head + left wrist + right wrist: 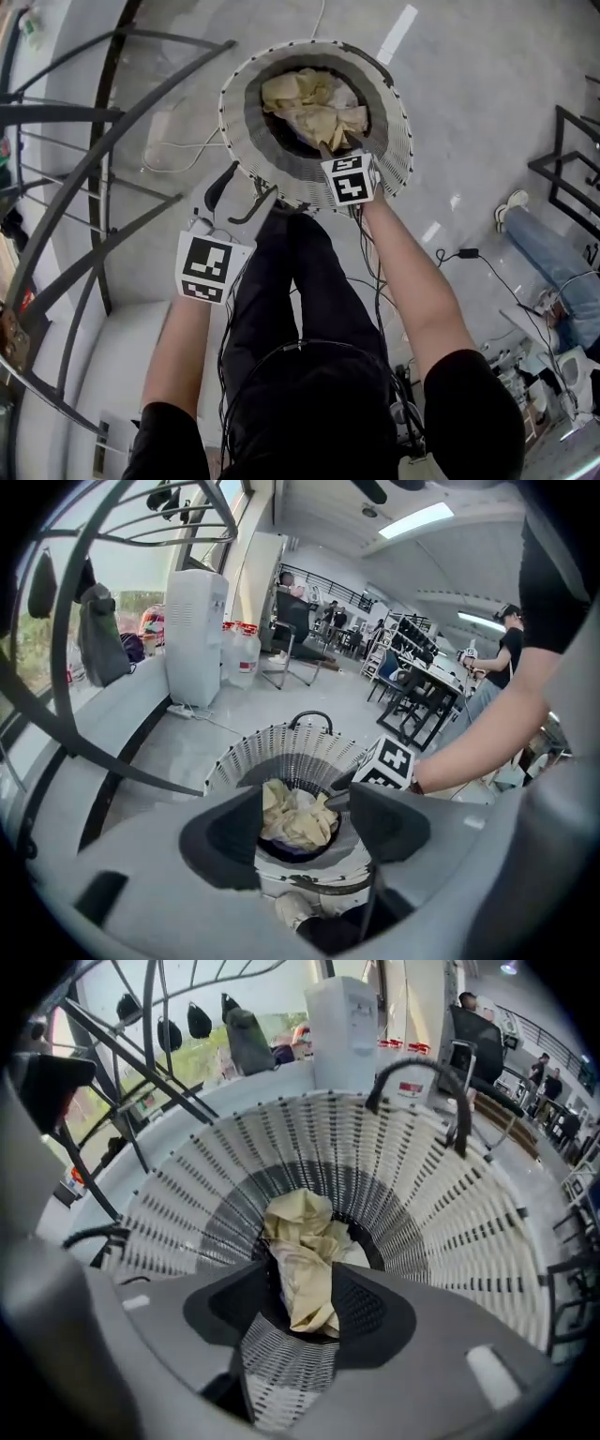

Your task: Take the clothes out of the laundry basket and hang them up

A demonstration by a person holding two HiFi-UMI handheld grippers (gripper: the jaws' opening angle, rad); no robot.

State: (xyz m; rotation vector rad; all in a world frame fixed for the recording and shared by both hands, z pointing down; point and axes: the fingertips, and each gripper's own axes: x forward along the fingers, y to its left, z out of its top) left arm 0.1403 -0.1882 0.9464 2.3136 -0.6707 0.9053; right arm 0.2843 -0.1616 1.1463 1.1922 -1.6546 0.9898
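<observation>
The round white slatted plastic laundry basket (396, 122) looked matt; its crumpled pale-yellow cloth (314, 101) was soft and creased; the grey floor (487, 75) shone glossy.

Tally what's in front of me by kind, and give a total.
Grippers: 2 (left gripper, right gripper)
Laundry basket: 1
Heap of pale yellow clothes: 1
Metal drying rack: 1
Total: 5

Crumpled yellowish clothes (314, 103) inside white laundry basket (396, 131)
</observation>
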